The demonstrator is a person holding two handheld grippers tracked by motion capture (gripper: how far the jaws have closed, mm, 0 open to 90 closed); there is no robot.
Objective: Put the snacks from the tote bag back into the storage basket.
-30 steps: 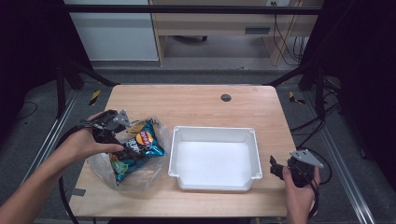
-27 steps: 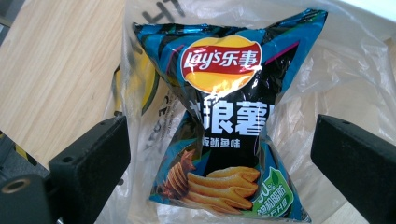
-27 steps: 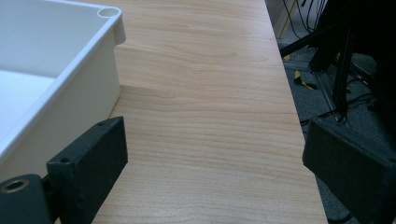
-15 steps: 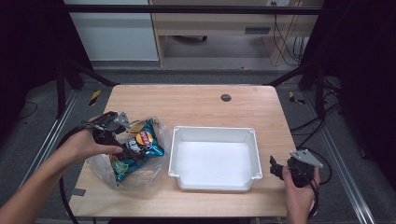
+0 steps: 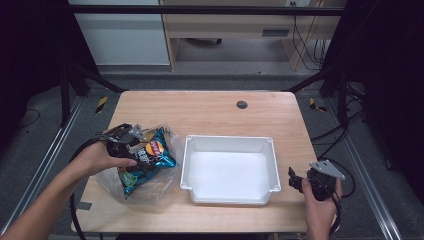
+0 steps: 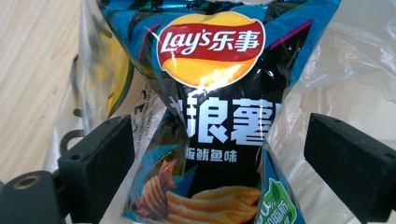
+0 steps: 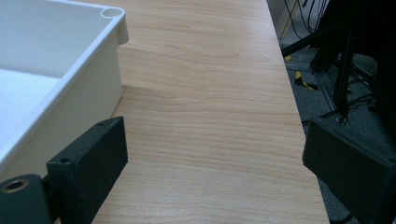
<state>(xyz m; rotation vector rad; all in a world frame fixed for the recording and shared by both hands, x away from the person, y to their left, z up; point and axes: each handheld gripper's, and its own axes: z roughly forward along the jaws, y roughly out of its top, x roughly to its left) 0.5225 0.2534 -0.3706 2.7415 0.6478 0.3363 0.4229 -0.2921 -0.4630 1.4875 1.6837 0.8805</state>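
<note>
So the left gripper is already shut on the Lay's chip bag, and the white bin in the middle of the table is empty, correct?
Not quite. The left gripper is open: in the left gripper view its jaws stand wide on either side of the Lay's chip bag, neither touching it. The white bin is indeed empty, mid-table.

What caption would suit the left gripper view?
Open left gripper straddling a blue Lay's crisp bag inside a clear plastic bag.

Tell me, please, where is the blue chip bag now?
In the high view the blue chip bag lies in a clear plastic bag on the table's left side, beside the white bin, with the open left gripper at it.
</note>
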